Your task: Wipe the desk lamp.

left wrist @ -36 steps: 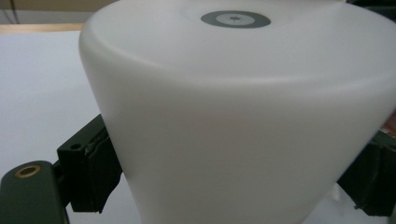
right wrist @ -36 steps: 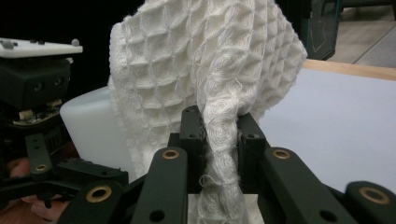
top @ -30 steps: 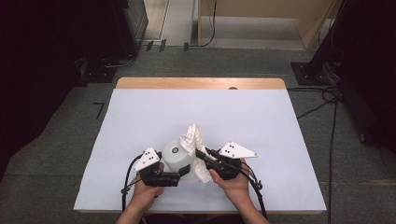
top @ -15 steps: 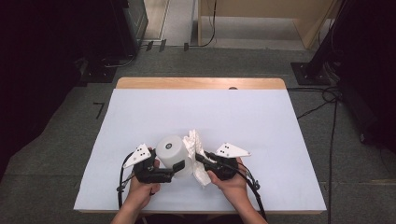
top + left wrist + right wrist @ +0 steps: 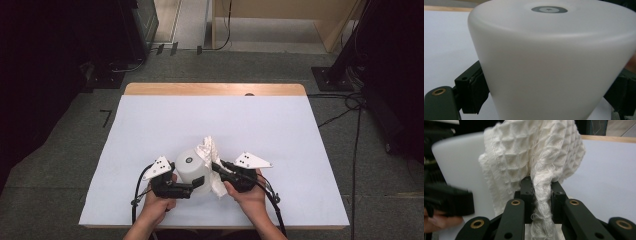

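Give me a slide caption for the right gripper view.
Right gripper pinching a white waffle-weave cloth beside a white cup.

Much stays hidden up close

The white container (image 5: 549, 65) runs past the left gripper view's edges, covering both jaws' tips; the waffle cloth (image 5: 534, 165) hides the container's side, its ends cut off.

Cup (image 5: 191, 168) on table (image 5: 280, 130), cloth (image 5: 209, 150) just right.

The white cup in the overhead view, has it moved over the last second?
Yes. The white cup, clamped by the left gripper, has slid slightly left and toward the table's near edge, away from the wooden strip at the back.
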### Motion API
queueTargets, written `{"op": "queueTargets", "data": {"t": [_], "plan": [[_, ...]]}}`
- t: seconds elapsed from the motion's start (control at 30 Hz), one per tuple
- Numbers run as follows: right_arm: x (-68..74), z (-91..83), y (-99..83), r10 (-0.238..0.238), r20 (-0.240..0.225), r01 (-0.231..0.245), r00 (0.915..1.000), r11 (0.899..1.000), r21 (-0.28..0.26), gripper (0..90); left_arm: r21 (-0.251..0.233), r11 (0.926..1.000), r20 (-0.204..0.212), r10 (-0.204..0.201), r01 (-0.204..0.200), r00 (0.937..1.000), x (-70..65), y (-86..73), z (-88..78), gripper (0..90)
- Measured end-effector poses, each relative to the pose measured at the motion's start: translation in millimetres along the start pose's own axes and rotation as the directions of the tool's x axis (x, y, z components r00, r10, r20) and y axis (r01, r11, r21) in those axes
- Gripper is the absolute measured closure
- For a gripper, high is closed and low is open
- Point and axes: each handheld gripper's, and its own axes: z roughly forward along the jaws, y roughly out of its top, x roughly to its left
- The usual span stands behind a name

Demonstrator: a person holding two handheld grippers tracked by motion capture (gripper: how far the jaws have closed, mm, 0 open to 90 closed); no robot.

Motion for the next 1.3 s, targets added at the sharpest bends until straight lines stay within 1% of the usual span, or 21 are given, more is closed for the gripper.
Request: {"op": "queueTargets", "data": {"t": [0.03,0.07,0.13,0.17,0.2,0.33,0.37,0.47,0.5,0.57,0.6,0.67,0.8,0.83,0.9,1.0,1.13,1.23,1.3], "plan": [[1.1,2.2,-2.2,-0.018,0.004,0.018,0.9998,1.000,0.008,77.9,-0.012,0.9999,0.005,-0.003,0.003,1.0000,0.6,1.8,-2.1,8.6],[1.1,2.2,-2.2,-0.018,0.004,0.018,0.9998,1.000,0.008,77.9,-0.012,0.9999,0.005,-0.003,0.003,1.0000,0.6,1.8,-2.1,8.5],[-0.1,3.1,-4.1,-0.015,0.006,0.015,0.9999,1.000,0.019,78.0,-0.027,0.9996,0.012,-0.005,0.005,0.9999,0.1,3.7,-3.4,8.5],[-1.3,3.8,-5.2,-0.016,0.011,0.016,0.9998,1.000,0.021,78.0,-0.030,0.9995,0.014,0.001,-0.001,0.9999,0.1,4.6,-4.2,8.6],[-1.6,4.1,-6.5,-0.010,0.016,0.009,0.9998,1.000,0.026,78.0,-0.032,0.9995,0.017,0.001,0.000,0.9999,-0.2,5.0,-4.5,8.5],[-0.6,4.0,-7.4,-0.013,0.028,0.012,0.9995,0.999,0.029,78.2,-0.014,0.9999,0.024,0.005,-0.005,0.9997,-0.4,2.3,-1.1,8.5],[-0.8,2.7,-5.9,-0.009,0.028,0.008,0.9996,1.000,0.010,78.2,-0.009,0.9999,0.022,0.008,-0.008,0.9997,-1.5,1.0,0.9,8.5],[-0.8,-0.4,-3.1,-0.007,0.028,0.007,0.9996,1.000,-0.002,78.2,0.022,0.9994,0.013,0.028,-0.029,0.9995,-4.7,-2.7,6.9,8.5],[-0.6,-4.6,1.0,-0.007,0.027,0.008,0.9996,1.000,-0.021,78.2,0.029,0.9991,0.012,0.032,-0.032,0.9994,-5.5,-4.1,8.9,8.5],[-0.1,-6.9,3.3,-0.006,0.025,0.007,0.9997,1.000,-0.030,78.2,0.042,0.9986,0.013,0.032,-0.032,0.9994,-6.6,-6.3,12.2,8.5],[0.3,-8.8,5.4,-0.009,0.024,0.010,0.9997,0.999,-0.040,78.2,0.046,0.9982,0.015,0.039,-0.039,0.9991,-7.0,-6.9,13.0,8.5],[0.2,-10.9,7.6,-0.014,0.023,0.015,0.9996,0.999,-0.050,78.2,0.038,0.9983,0.017,0.043,-0.044,0.9989,-8.9,-5.8,12.3,8.5],[-1.1,-7.2,3.8,-0.011,0.020,0.012,0.9997,0.999,-0.030,78.2,0.020,0.9987,0.012,0.047,-0.047,0.9988,-8.0,-1.9,7.1,8.6],[-1.6,-3.4,-0.3,-0.006,0.019,0.006,0.9998,1.000,-0.013,78.2,0.014,0.9988,0.012,0.048,-0.048,0.9988,-7.3,-0.3,4.9,8.5],[-2.1,-1.5,-2.0,-0.004,0.015,0.004,0.9999,1.000,-0.004,78.1,0.002,0.9985,0.011,0.055,-0.055,0.9984,-6.2,2.6,0.4,8.5],[-2.3,4.7,-7.6,-0.009,0.016,0.009,0.9998,1.000,0.027,78.1,-0.029,0.9987,0.008,0.041,-0.041,0.9991,-2.5,6.8,-6.0,8.5],[-0.7,6.1,-8.7,-0.005,0.014,0.005,0.9999,0.999,0.037,78.1,-0.027,0.9986,0.002,0.045,-0.045,0.9990,-1.2,6.1,-6.4,8.5],[0.6,3.6,-6.1,-0.008,0.012,0.008,0.9999,1.000,0.022,78.1,-0.018,0.9986,-0.001,0.049,-0.049,0.9988,-1.7,4.5,-4.3,8.5],[0.3,2.5,-5.1,-0.011,0.010,0.011,0.9999,1.000,0.012,78.0,0.000,0.9980,-0.009,0.064,-0.064,0.9979,-3.4,2.6,-1.3,8.5]]}}
